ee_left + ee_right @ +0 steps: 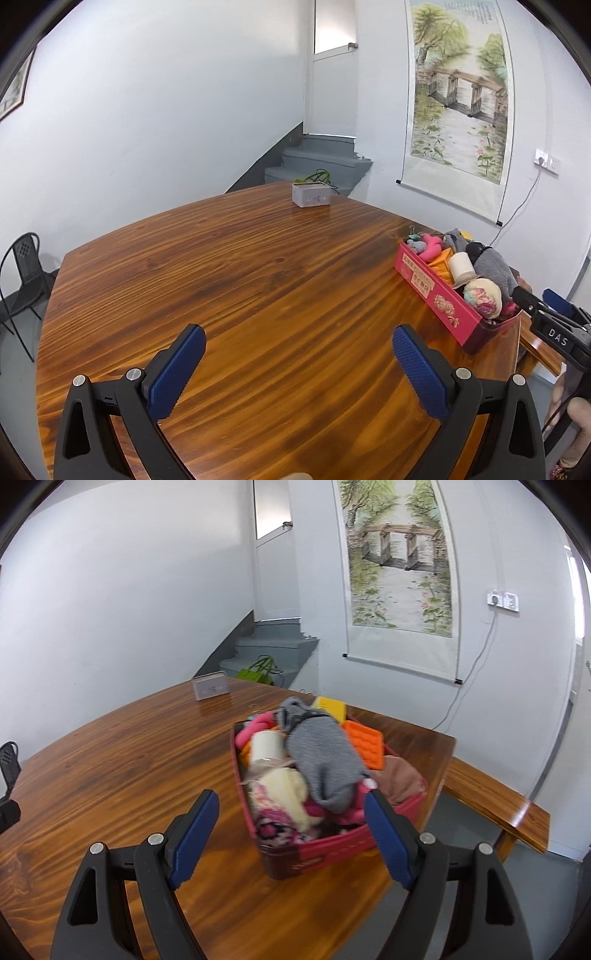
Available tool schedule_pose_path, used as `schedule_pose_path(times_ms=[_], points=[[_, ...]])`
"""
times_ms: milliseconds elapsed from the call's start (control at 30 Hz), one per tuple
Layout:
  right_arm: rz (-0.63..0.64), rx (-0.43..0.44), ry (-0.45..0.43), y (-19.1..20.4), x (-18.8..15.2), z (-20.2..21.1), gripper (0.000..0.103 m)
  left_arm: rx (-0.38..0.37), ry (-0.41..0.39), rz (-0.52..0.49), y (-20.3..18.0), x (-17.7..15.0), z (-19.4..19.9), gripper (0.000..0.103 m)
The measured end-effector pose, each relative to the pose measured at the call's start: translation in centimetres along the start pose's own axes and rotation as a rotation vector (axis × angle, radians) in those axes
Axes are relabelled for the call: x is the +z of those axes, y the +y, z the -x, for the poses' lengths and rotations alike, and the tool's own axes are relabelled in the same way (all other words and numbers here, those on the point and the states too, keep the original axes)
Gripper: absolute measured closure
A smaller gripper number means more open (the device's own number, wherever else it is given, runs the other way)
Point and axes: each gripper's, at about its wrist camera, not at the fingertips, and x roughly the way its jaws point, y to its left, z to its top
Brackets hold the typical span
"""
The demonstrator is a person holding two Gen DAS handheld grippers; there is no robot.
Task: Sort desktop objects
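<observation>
Both the left gripper (298, 363) and right gripper (290, 829) gape empty (2 released claws) near the pink box (332, 843) at the table's (258, 277) right edge.

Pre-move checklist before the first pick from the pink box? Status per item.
1. Right hand-held gripper open, nothing between its pads: ok.
2. Left hand-held gripper open and empty over bare table: ok.
3. Pink box lined up ahead of the right hand-held gripper: ok.
4. Grey sock on top of the pile, reachable: ok.
5. What lies under the pile: cannot tell.
6. A place set out for sorted things: cannot tell; only a small white box stands at the far end.
</observation>
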Motion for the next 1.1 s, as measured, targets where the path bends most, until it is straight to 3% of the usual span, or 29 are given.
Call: schedule_pose_path(times_ms=[167,467,667,767,900,1100], points=[[0.004,-0.043,-0.023,-1.9,-0.4,0.4,0.019,-0.004,0.041,-0.025,-2.2,0.1,-1.5,0.001],[0.005,-0.152,-0.056,-5.8,-1.4,1.6,0.019,-0.144,0.110,-0.056,-8.4,1.9,-5.1,0.001],[-0.082,-0.137,-0.036,-8.2,-0.9,1.3,0.019,-0.240,0.181,-0.063,-12.1,2.5,-7.3,0.001],[-0.072,-0.127,-0.023,-8.0,-0.6,0.9,0.019,-0.235,0.178,-0.087,-13.6,2.9,-7.7,0.001],[-0.037,-0.125,-0.014,-7.5,-1.0,0.7,0.019,-0.281,0.194,-0.075,-14.8,3.4,-8.3,0.001],[-0.021,-0.172,-0.013,-8.2,-1.3,1.1,0.020,-0.291,0.116,-0.148,-16.9,3.4,-7.5,0.001]])
